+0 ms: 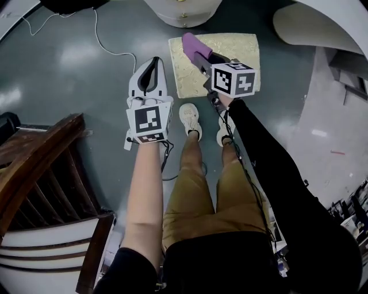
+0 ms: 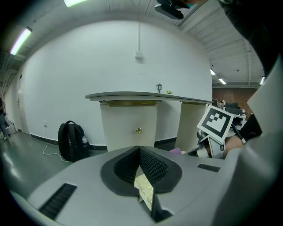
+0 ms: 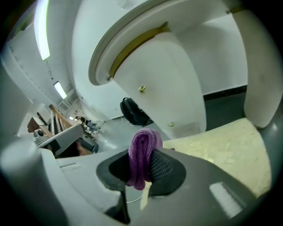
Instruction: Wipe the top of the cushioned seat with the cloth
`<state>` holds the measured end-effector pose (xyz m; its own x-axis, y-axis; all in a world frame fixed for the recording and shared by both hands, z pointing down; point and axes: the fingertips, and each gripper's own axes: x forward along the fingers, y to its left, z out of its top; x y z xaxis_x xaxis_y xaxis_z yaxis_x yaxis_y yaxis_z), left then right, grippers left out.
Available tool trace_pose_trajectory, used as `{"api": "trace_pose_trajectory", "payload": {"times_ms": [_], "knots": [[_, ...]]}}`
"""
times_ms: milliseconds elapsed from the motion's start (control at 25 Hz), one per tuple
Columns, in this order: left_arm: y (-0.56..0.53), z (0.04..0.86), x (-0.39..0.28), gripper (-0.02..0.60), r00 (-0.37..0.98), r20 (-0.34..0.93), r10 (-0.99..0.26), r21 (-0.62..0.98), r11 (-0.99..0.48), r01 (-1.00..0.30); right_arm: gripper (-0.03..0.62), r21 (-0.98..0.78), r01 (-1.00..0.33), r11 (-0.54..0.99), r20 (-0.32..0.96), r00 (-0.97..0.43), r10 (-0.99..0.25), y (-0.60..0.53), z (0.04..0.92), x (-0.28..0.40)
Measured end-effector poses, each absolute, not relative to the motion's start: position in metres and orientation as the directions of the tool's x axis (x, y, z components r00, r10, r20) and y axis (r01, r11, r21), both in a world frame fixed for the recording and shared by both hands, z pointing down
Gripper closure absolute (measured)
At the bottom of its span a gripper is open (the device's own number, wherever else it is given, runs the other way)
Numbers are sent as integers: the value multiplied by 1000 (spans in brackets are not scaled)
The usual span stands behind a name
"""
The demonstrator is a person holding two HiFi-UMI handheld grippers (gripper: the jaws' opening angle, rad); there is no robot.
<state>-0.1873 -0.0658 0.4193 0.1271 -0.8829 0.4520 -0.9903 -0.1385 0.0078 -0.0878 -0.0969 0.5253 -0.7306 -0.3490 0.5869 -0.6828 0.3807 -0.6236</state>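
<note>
The cushioned seat [image 1: 230, 60] is a pale cream square on the grey floor ahead of my feet; it also shows at the right in the right gripper view [image 3: 230, 150]. My right gripper [image 1: 195, 50] is shut on a folded purple cloth [image 1: 190, 43], held over the seat's near left part. Up close the cloth [image 3: 142, 159] sticks out between the dark pads. Whether it touches the cushion I cannot tell. My left gripper [image 1: 152, 63] hangs over bare floor left of the seat, its jaws shut [image 2: 139, 151] and holding nothing.
A white round counter base [image 1: 184, 14] stands just beyond the seat, and a white curved wall [image 1: 322, 26] is at the right. A wooden stair railing [image 1: 40, 166] fills the lower left. A white cable [image 1: 109, 49] lies on the floor. A black backpack [image 2: 70, 141] leans by the wall.
</note>
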Motion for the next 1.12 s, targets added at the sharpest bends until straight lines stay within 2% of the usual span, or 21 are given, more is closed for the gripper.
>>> {"api": "trace_pose_trajectory", "payload": {"times_ms": [120,200,320,520,720,1120], "knots": [[-57,421,-203,574,115,456,-882,9,-125,-992,533,-677,-635,373,605,-768,-209,-65,546,-137],[-53,425,-210,574,110,461,-881,9,-120,-993,533,-662,-662,351,655,-739,-158,-54,571,-153],[-46,430,-213,574,115,468,-876,13,-123,-992,533,-585,-745,319,742,-651,-160,-54,602,-149],[-41,430,-215,574,123,463,-878,20,-129,-991,533,-512,-813,277,798,-569,-197,-66,614,-129],[-50,426,-203,574,135,448,-884,20,-141,-990,533,-445,-854,270,833,-505,-227,-84,620,-81],[-63,414,-150,574,158,441,-883,2,-175,-985,533,-315,-926,208,880,-367,-302,-126,623,63]]}}
